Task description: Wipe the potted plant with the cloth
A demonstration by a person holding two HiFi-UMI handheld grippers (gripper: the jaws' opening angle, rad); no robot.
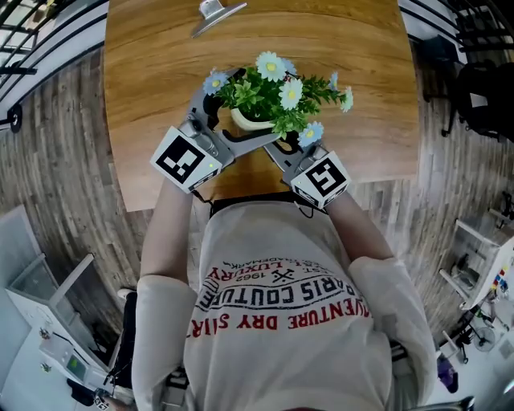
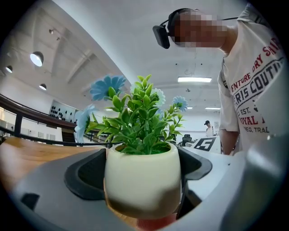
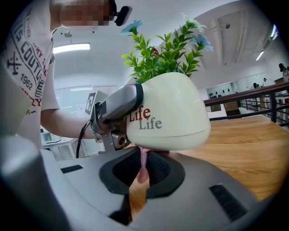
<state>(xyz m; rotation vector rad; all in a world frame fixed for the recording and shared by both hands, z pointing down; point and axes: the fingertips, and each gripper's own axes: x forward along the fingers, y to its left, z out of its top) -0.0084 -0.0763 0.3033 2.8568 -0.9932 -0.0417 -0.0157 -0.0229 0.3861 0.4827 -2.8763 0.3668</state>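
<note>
Potted plant (image 1: pixel 277 92), stems upward, between clasping fingers (image 2: pixel 83 173) of left gripper (image 2: pixel 142 176); right gripper (image 3: pixel 142 173) fingers (image 3: pixel 169 173) tight on pink cloth (image 3: pixel 143 167) beneath it.

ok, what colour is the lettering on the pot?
Lettering: red "Life" over grey "Life" on the cream pot; best in right gripper view.

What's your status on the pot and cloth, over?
Left claw shut on the pot. Right claw shut on the pink cloth, cloth against pot's underside. Metal tool at far table edge, well clear.
</note>
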